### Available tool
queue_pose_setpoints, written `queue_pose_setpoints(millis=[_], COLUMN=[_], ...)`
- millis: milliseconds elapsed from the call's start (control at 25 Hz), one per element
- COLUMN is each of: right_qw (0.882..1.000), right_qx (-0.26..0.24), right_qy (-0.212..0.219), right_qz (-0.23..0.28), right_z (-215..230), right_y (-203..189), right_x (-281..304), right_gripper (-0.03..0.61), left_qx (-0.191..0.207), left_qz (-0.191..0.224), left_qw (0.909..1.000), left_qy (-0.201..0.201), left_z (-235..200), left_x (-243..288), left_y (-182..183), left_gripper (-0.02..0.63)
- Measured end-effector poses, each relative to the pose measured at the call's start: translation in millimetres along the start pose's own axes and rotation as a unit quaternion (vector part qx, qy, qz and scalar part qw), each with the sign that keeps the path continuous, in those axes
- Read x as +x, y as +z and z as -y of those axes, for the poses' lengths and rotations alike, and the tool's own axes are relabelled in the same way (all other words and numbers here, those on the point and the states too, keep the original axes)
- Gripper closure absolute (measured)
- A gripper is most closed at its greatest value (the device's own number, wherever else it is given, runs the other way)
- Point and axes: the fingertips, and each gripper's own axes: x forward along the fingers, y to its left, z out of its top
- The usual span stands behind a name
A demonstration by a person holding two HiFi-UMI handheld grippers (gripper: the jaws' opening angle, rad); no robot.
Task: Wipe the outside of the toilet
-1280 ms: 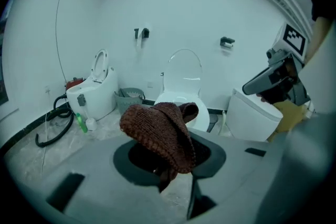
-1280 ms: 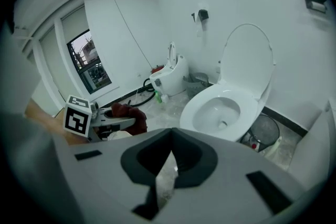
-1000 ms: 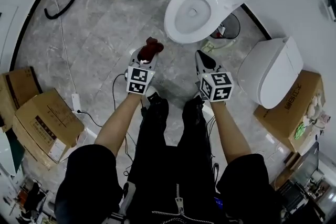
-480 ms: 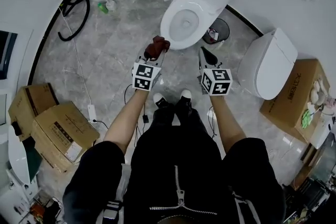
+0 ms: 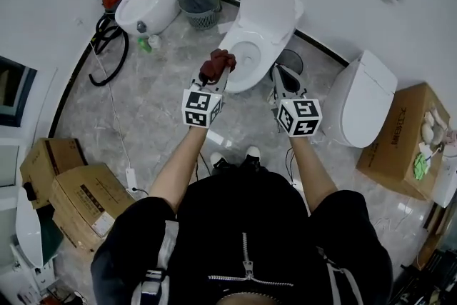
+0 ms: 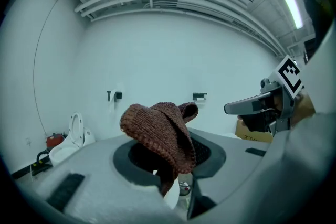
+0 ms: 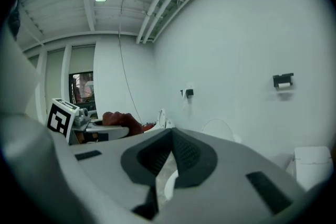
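We are carrying the reddish-brown knitted cloth (image 5: 218, 63) forward in the left gripper (image 5: 213, 78), whose two fingers are pinching it tight, with most of the fabric bunching up and flopping over the tips (image 6: 160, 131). A second ago the cloth was hanging over the grey marbled floor (image 5: 153, 93), short of the bowl. Now, in the head view, it is overlapping the front left edge of the white ceramic toilet with the raised lid (image 5: 270, 9), which is standing against the white wall straight ahead of us. The right gripper (image 5: 280, 76) has been coming forward alongside, and its fingers are pressing together on nothing (image 7: 167, 162). More of the room is showing than before, so we are probably straightening up as we reach. We are judging that wiping is about to begin rather than already under way.

We cannot tell whether the cloth is touching the porcelain or floating above it, since the head view is looking steeply down. Both gripper views are pointing at the wall and ceiling and are catching only a white sliver below the fingertips. The toilet's outer sides and base are lying hidden beneath its own rim.
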Motion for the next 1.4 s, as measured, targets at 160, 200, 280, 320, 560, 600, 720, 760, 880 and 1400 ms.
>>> queue_pose_setpoints(millis=[160, 200, 280, 320, 560, 600, 720, 760, 880, 1400], right_qw=[1.0, 0.999, 0.999, 0.999, 0.999, 0.999, 1.0, 1.0, 1.0, 1.0], right_qx=[-0.005, -0.006, -0.008, -0.008, -0.006, -0.004, 0.0, 0.001, 0.001, 0.005], right_qy=[-0.006, -0.008, -0.009, -0.009, -0.007, -0.006, -0.003, -0.001, 0.001, 0.015], right_qz=[0.028, 0.033, 0.04, 0.041, 0.036, 0.034, 0.03, 0.029, 0.026, 0.013], right_z=[11, 14, 21, 23, 26, 26, 24, 23, 19, 3], right_y=[24, 29, 35, 35, 27, 24, 18, 16, 13, 5], right_x=[-20, -24, -30, -32, -42, -42, -42, -42, -41, -24], right_gripper=[0.578, 0.578, 0.578, 0.578, 0.578, 0.578, 0.578, 0.578, 0.578, 0.578], left_qx=[0.029, 0.035, 0.041, 0.04, 0.03, 0.03, 0.029, 0.029, 0.026, 0.018], left_qz=[0.032, 0.039, 0.045, 0.046, 0.043, 0.043, 0.043, 0.042, 0.042, 0.041], left_qw=[0.9988, 0.9984, 0.9978, 0.9979, 0.9985, 0.9985, 0.9986, 0.9987, 0.9987, 0.999], left_qy=[-0.021, -0.023, -0.025, -0.024, -0.015, -0.014, -0.011, -0.009, -0.007, -0.01], left_z=[26, 32, 40, 43, 48, 48, 46, 45, 42, 32], left_x=[1, 2, 3, 4, 0, -1, -3, -4, -9, -15], left_y=[39, 47, 56, 56, 52, 52, 51, 51, 50, 46], left_gripper=[0.499, 0.499, 0.499, 0.499, 0.499, 0.499, 0.499, 0.499, 0.499, 0.499])
